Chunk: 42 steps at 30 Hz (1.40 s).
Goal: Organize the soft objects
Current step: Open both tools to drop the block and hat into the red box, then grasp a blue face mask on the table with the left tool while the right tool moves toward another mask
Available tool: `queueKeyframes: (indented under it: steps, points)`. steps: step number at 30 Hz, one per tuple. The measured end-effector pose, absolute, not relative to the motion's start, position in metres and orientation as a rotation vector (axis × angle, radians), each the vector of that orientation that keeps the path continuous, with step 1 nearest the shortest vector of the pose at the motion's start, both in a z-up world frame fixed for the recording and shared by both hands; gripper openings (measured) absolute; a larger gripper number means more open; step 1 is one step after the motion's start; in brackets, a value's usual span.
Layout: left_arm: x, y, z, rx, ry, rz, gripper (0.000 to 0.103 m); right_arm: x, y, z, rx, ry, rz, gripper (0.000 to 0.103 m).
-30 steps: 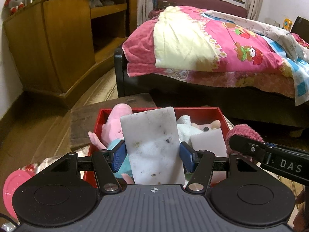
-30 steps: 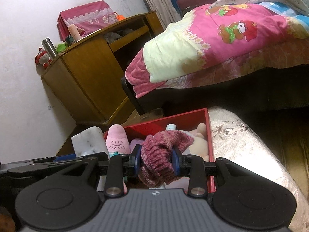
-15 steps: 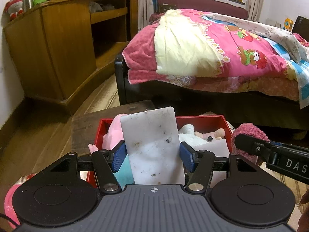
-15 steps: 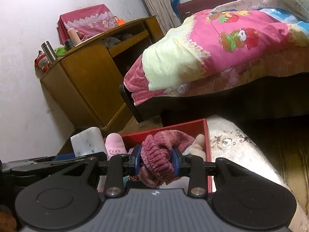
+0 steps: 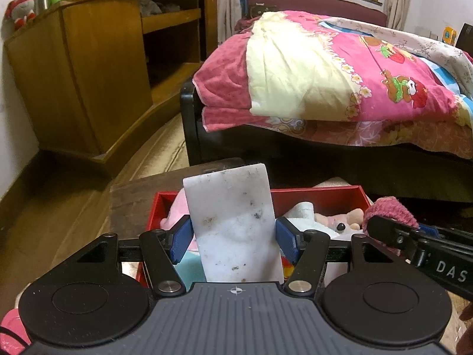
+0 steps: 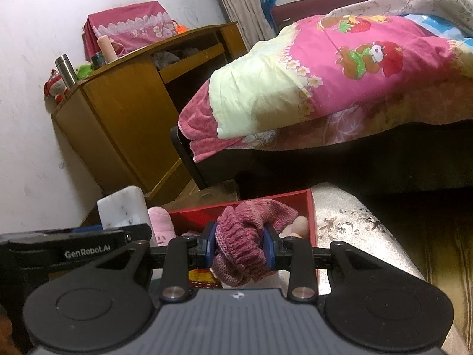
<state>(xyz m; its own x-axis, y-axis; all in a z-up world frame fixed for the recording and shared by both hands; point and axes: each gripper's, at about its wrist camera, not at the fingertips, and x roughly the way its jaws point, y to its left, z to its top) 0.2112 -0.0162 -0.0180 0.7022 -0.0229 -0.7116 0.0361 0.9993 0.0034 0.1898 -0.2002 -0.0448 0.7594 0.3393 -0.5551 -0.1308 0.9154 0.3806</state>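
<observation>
Standing upright (long axis vertical), the white sponge (image 5: 233,224) is pinched by the left claw (image 5: 233,238).

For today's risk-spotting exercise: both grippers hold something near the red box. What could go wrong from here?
1. The red box already holds plush toys; dropping the white sponge on top may leave it perched or tumbling out.
2. The left gripper and right gripper, shut on the knitted pink piece, sit close together and could bump over the box.
</observation>
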Motion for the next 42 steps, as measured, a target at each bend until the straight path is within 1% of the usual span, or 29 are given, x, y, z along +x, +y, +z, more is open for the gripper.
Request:
queueKeyframes:
  steps: [2, 3, 4, 5, 6, 8, 28, 42]
  points:
    - [0.213, -0.016, -0.021, 0.013, 0.809, -0.043, 0.069, 0.192, -0.199, -0.048, 0.325, 0.662, 0.256, 0.006]
    - [0.213, -0.016, -0.021, 0.007, 0.81, -0.043, 0.076, 0.193, -0.198, -0.049, 0.319, 0.675, 0.26, 0.007]
    - [0.213, -0.015, -0.021, 0.005, 0.807, -0.043, 0.077, 0.194, -0.196, -0.05, 0.308, 0.694, 0.264, 0.008]
    - [0.212, -0.015, -0.02, 0.009, 0.804, -0.042, 0.078, 0.194, -0.194, -0.05, 0.305, 0.695, 0.266, 0.012]
    - [0.212, -0.015, -0.019, 0.011, 0.803, -0.04, 0.079, 0.193, -0.193, -0.05, 0.304, 0.689, 0.263, 0.02]
    - [0.21, -0.013, -0.016, 0.004, 0.797, -0.038, 0.08, 0.191, -0.192, -0.047, 0.293, 0.679, 0.254, 0.032]
    - [0.16, -0.026, 0.002, 0.02, 0.798, -0.111, 0.082, 0.151, -0.209, -0.024, 0.343, 0.641, 0.223, 0.033]
    - [0.121, -0.043, -0.002, 0.043, 0.828, -0.18, 0.082, 0.109, -0.239, -0.019, 0.423, 0.649, 0.18, 0.033]
